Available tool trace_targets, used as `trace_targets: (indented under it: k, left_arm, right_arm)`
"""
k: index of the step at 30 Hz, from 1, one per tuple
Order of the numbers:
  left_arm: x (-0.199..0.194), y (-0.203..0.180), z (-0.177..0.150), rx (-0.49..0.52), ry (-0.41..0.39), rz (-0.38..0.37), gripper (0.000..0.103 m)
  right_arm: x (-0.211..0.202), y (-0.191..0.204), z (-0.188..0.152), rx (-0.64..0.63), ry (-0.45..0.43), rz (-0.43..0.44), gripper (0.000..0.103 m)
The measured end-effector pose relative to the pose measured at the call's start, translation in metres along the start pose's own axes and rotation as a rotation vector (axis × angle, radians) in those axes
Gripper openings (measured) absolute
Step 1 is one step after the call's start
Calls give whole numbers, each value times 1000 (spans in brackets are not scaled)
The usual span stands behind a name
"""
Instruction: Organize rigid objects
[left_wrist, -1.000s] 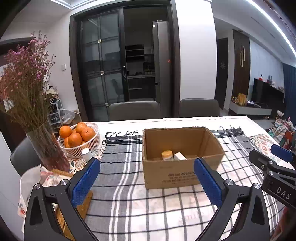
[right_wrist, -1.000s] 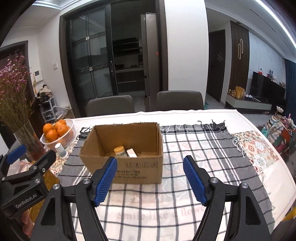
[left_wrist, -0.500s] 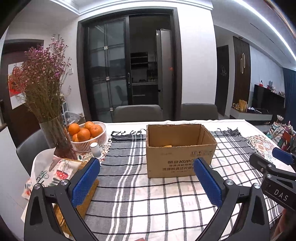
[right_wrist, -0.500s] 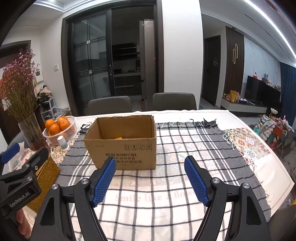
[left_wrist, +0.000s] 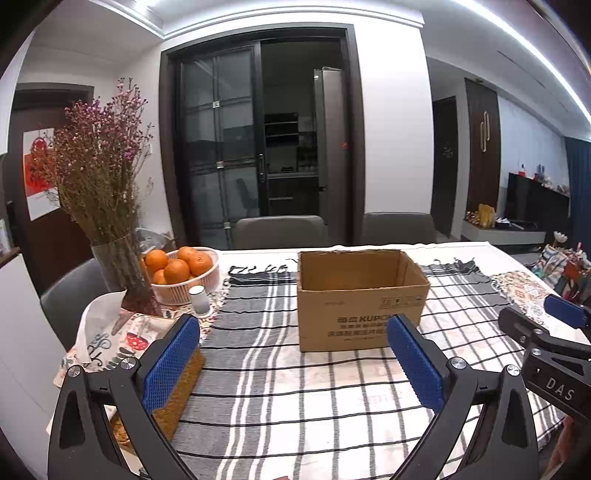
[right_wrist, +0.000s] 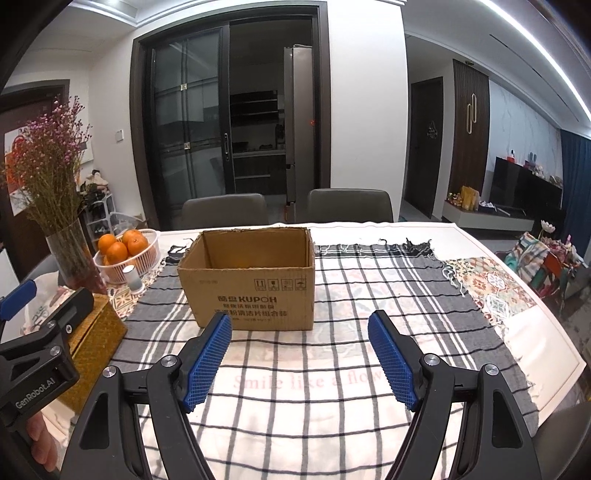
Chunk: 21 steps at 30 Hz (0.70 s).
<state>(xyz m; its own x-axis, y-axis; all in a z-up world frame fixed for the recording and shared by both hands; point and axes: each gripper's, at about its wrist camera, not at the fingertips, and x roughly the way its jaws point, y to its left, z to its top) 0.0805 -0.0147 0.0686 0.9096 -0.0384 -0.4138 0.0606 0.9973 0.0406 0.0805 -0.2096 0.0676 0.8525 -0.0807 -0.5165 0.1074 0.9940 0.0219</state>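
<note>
Judging from where we stand, the risk is a careless reach clipping the cardboard box (right_wrist: 251, 277) wall and sliding it on the loose checked cloth (right_wrist: 332, 369), or knocking the small white bottle (left_wrist: 199, 301) beside the fruit basket (left_wrist: 184, 284); our left gripper (left_wrist: 295, 362) and right gripper (right_wrist: 299, 354) both gape wide, empty, touching nothing
</note>
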Motion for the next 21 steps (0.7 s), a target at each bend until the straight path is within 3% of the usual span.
trace_targets:
  k: [21]
  left_arm:
    - [-5, -2, 0, -4, -17, -5, 103]
  right_arm:
    - [-6, -3, -2, 15, -7, 23, 77]
